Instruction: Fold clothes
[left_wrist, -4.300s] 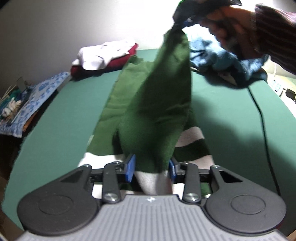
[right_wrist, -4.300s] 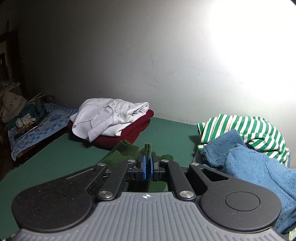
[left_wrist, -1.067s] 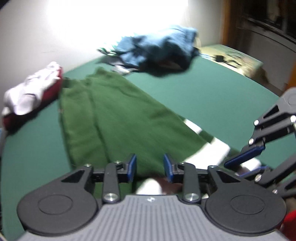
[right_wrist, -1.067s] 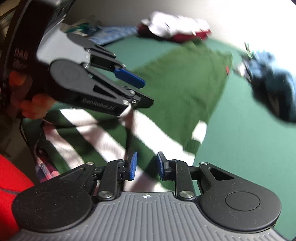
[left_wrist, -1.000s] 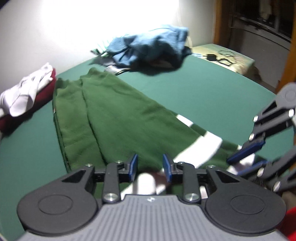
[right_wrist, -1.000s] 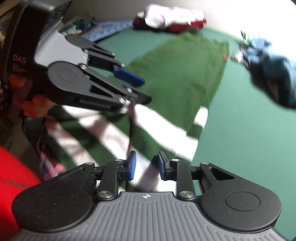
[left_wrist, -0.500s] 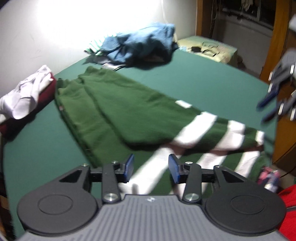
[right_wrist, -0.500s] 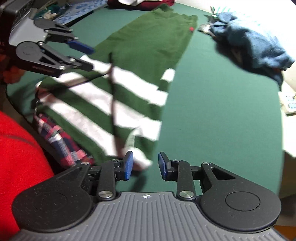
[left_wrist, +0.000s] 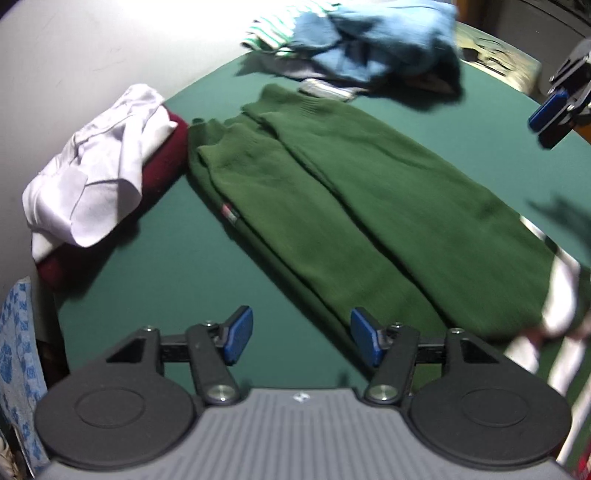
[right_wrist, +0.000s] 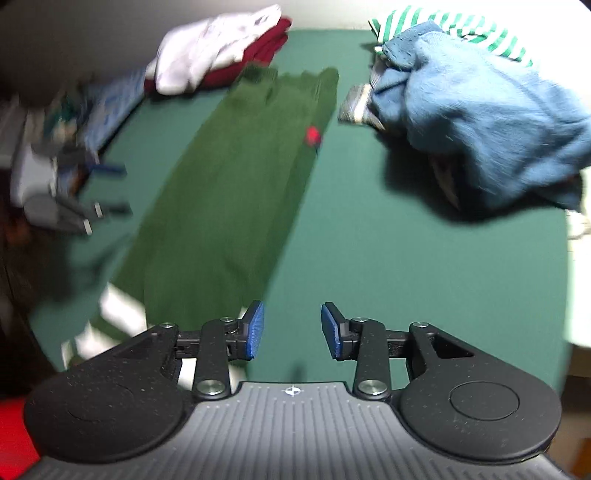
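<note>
Sweater let go, both tongs pulled back

Four seconds ago my left tongs (left_wrist: 301, 339) and right tongs (right_wrist: 291, 330) held the green sweater (left_wrist: 369, 206) aloft; now it lies flat on the desk (left_wrist: 207, 258), sleeves folded in (striped hem nearest me), and both jaws have just been opening with nothing between them.

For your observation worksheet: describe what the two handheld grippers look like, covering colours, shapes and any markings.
Both match. The left gripper and right gripper each have two blue ribbed pads on black linkage arms with silver pivot screws, two round black speckled housings, and a grey ridged body bearing a small round crosshair mark. No cables show on either.
</note>
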